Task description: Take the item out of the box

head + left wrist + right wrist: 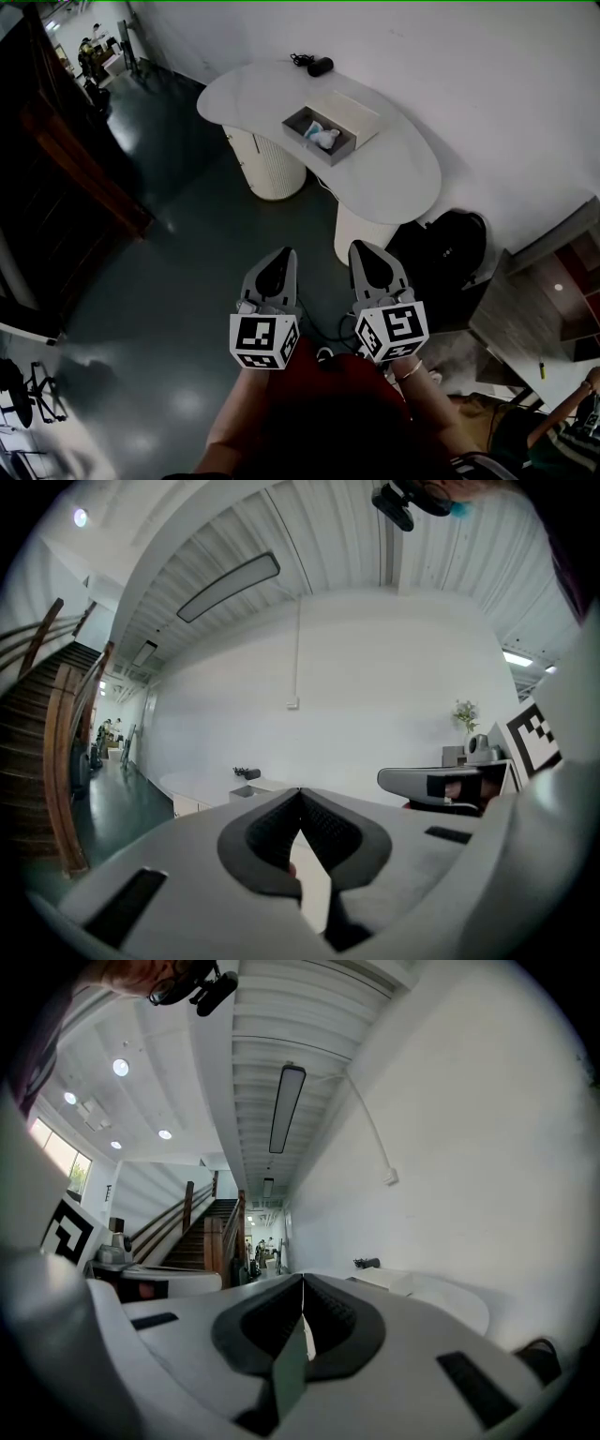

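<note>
An open grey box (317, 137) with its pale lid beside it lies on a white curved table (394, 178) far ahead. Inside it rests a small white and light-blue item (322, 137). My left gripper (277, 258) and right gripper (365, 251) are held side by side close to the person's body, well short of the table. Both have their jaws pressed together with nothing between them. In the left gripper view the box (246, 792) shows small and distant on the table. The right gripper view shows the table (441, 1302) off to the right.
A black device with a cable (317, 66) lies at the table's far end. A black backpack (448, 246) sits on the floor by the table's right pedestal. A dark wooden staircase (56, 178) runs along the left. Dark glossy floor (178, 216) lies between me and the table.
</note>
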The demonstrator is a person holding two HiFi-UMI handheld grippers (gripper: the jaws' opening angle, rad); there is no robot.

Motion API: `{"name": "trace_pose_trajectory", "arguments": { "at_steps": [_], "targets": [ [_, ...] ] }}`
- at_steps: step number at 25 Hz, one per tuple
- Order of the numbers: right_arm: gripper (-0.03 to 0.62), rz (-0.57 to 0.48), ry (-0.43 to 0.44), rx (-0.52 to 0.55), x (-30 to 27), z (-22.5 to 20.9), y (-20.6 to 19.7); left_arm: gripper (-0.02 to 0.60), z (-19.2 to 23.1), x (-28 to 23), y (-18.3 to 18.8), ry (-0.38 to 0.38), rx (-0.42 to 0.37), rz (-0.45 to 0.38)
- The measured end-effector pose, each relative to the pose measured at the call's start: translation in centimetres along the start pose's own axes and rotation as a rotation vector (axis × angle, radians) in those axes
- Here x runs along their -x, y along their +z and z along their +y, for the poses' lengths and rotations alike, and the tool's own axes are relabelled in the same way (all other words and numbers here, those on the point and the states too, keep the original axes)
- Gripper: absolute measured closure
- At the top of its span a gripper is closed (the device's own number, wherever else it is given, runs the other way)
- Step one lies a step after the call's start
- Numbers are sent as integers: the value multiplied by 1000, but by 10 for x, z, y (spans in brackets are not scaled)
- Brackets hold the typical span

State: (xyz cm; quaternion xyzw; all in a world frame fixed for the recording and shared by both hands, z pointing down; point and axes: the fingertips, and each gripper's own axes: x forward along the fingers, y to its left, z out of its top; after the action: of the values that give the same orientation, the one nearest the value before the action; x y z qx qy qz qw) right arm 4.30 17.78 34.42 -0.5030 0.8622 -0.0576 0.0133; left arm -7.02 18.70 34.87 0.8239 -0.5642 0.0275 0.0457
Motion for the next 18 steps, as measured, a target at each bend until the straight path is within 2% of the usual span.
{"name": "trace_pose_trajectory", "arguments": {
  "at_steps": [10, 18],
  "targets": [
    [579, 15, -39, -11, -25, -9, -4, 560, 28, -21, -4, 10, 17, 11],
    [579, 21, -69, -14, -66, -26, -3, 560, 50, -63, -2, -28, 20, 3]
  ]
}}
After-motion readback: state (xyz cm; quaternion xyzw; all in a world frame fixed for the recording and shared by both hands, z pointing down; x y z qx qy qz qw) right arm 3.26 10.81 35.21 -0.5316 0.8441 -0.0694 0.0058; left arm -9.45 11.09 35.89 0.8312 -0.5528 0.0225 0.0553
